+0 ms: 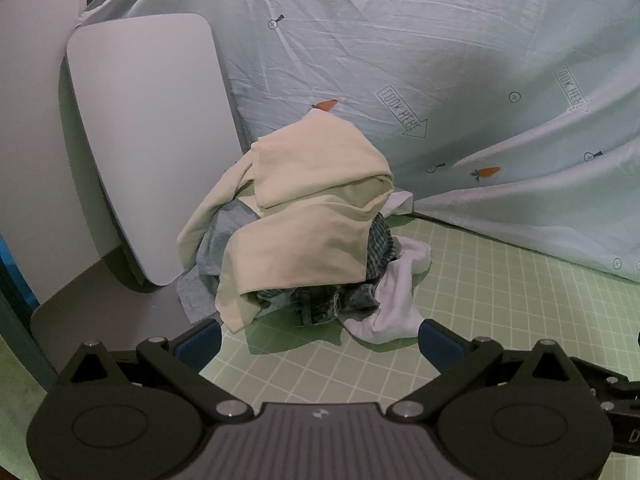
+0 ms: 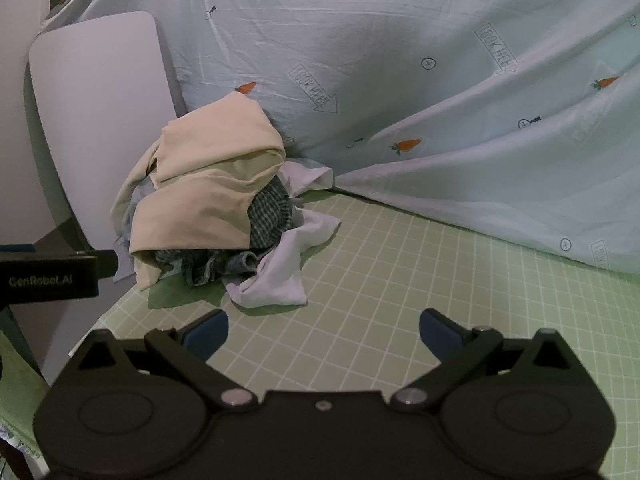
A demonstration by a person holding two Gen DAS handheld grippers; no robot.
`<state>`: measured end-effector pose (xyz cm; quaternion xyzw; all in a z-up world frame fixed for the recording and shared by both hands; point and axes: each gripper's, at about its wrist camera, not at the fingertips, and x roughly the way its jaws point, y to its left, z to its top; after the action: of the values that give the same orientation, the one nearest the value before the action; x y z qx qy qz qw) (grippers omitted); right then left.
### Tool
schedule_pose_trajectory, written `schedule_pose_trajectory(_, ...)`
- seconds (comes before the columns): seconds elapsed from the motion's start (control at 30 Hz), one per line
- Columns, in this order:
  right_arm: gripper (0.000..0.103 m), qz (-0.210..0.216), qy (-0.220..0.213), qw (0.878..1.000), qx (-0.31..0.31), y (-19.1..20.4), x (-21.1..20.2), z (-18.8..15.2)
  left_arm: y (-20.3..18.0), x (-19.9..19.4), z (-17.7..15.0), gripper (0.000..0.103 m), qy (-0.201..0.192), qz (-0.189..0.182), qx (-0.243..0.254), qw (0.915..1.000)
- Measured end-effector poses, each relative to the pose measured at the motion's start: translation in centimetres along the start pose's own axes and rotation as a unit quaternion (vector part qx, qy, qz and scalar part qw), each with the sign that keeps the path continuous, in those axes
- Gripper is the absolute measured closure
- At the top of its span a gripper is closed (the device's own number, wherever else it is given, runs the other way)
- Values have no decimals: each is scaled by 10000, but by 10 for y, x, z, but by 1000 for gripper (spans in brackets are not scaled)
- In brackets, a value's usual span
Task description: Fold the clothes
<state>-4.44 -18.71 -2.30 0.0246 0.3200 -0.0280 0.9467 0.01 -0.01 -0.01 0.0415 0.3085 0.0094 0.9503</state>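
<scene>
A heap of clothes sits at the back left of the green grid mat (image 1: 500, 300) (image 2: 420, 300). A cream garment (image 1: 312, 208) (image 2: 208, 184) drapes over the top. Under it show a checked cloth (image 1: 380, 248) (image 2: 268, 216), blue denim (image 1: 320, 304) (image 2: 224, 264), a grey piece (image 1: 208, 256) and a white garment (image 1: 396, 300) (image 2: 284, 272) spilling to the front right. My left gripper (image 1: 320, 340) stands open just short of the heap, nothing between its blue pads. My right gripper (image 2: 324, 332) is open too, over bare mat to the right of the heap.
A pale printed sheet (image 1: 440, 60) (image 2: 400, 60) hangs behind the mat and folds onto it at the right. A white rounded board (image 1: 148, 140) (image 2: 100, 100) leans on the wall left of the heap. The left gripper's body (image 2: 52, 276) juts in at the right view's left edge.
</scene>
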Motion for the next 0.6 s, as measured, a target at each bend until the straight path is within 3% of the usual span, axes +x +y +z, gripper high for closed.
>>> schedule_pose_trajectory(0.6, 0, 95, 82, 9999, 53, -1, 6, 0, 12, 6, -2, 0, 65, 69, 49, 9999)
